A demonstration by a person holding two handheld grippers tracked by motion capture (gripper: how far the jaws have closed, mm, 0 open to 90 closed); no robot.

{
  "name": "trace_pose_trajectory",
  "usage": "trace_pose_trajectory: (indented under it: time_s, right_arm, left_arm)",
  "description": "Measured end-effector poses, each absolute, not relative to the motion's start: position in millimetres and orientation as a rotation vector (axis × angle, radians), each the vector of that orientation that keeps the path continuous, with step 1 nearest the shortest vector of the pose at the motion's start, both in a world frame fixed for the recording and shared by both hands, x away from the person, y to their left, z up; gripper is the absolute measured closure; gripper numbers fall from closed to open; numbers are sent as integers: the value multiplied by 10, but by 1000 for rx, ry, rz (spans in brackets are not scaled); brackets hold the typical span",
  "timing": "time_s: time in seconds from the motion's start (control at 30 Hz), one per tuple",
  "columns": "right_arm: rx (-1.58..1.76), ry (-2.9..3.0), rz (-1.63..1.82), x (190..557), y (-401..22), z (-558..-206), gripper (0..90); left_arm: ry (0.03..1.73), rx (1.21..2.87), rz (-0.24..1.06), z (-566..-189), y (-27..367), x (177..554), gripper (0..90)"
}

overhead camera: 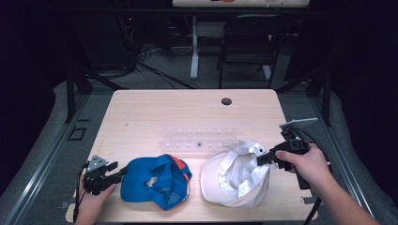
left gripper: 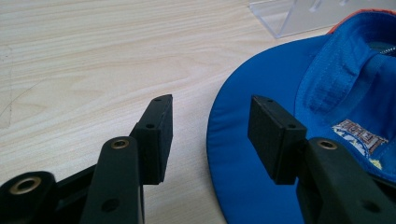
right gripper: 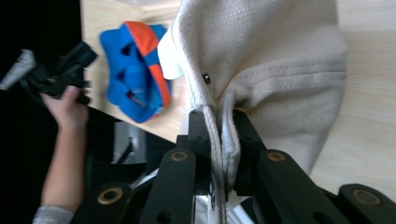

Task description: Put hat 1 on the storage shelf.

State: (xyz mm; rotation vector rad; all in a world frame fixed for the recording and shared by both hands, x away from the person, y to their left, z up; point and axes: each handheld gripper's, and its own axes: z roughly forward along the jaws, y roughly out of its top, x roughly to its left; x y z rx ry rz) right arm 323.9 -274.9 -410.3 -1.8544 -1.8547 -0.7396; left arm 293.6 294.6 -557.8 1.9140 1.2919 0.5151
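A blue cap (overhead camera: 157, 182) with an orange inner band lies upside down at the front left of the wooden table (overhead camera: 155, 112). My left gripper (overhead camera: 121, 171) stands open just left of its brim; in the left gripper view the brim (left gripper: 243, 154) runs under the right jaw, with nothing gripped between the fingers (left gripper: 156, 135). A white cap (overhead camera: 237, 176) lies at the front right. My right gripper (overhead camera: 263, 158) is shut on the white cap's rear edge (right gripper: 219, 140), and the fabric is pinched between the jaws.
A clear plastic rack (overhead camera: 199, 139) lies flat on the table behind both caps; its corner (left gripper: 289, 16) appears in the left gripper view. A round grommet hole (overhead camera: 226, 101) sits near the far edge. A chair and cables stand beyond the table.
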Motion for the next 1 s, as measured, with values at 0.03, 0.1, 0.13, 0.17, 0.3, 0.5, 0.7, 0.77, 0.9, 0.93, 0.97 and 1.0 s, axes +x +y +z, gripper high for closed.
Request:
trace_pose_trajectory:
  time_s: [0.03, 0.1, 0.13, 0.17, 0.3, 0.5, 0.7, 0.77, 0.9, 0.93, 0.97, 1.0]
  right_arm:
    - [-1847, -1838, -751, 3239, -2750, -4099, 814]
    - [-1823, -1818, -785, 3241, -2757, -4095, 814]
    - [-1822, -1800, -795, 3242, -2752, -4087, 814]
    - [-1800, -1792, -803, 3246, -2755, -4077, 814]
    - [-1753, -1705, -873, 3245, -2746, -4058, 814]
    - [-1681, -1623, -941, 3231, -2713, -4024, 813]
    - [-1628, -1569, -1013, 3211, -2651, -3941, 813]
    - [-1618, -1567, -1029, 3212, -2636, -3897, 813]
    - [-1607, -1562, -1068, 3216, -2634, -3800, 813]
    - [-1607, -1562, -1074, 3216, -2636, -3780, 813]
    - [-1609, -1563, -1080, 3217, -2638, -3754, 813]
    - [-1601, -1571, -1086, 3220, -2646, -3741, 813]
  left_arm:
    - [1292, 1914, 515, -5579, 2946, 2936, 508]
    - [1290, 1913, 515, -5580, 2945, 2937, 508]
    - [1290, 1912, 515, -5579, 2945, 2937, 508]
    - [1290, 1911, 516, -5579, 2945, 2937, 508]
    - [1290, 1913, 514, -5580, 2944, 2937, 508]
    - [1286, 1915, 513, -5576, 2942, 2933, 503]
    - [1282, 1906, 511, -5575, 2937, 2932, 490]
    - [1282, 1900, 517, -5573, 2939, 2931, 482]
    - [1280, 1903, 528, -5566, 2949, 2929, 477]
    - [1279, 1902, 527, -5562, 2952, 2927, 477]
    - [1280, 1906, 523, -5552, 2956, 2923, 477]
    - [1280, 1908, 514, -5541, 2962, 2919, 478]
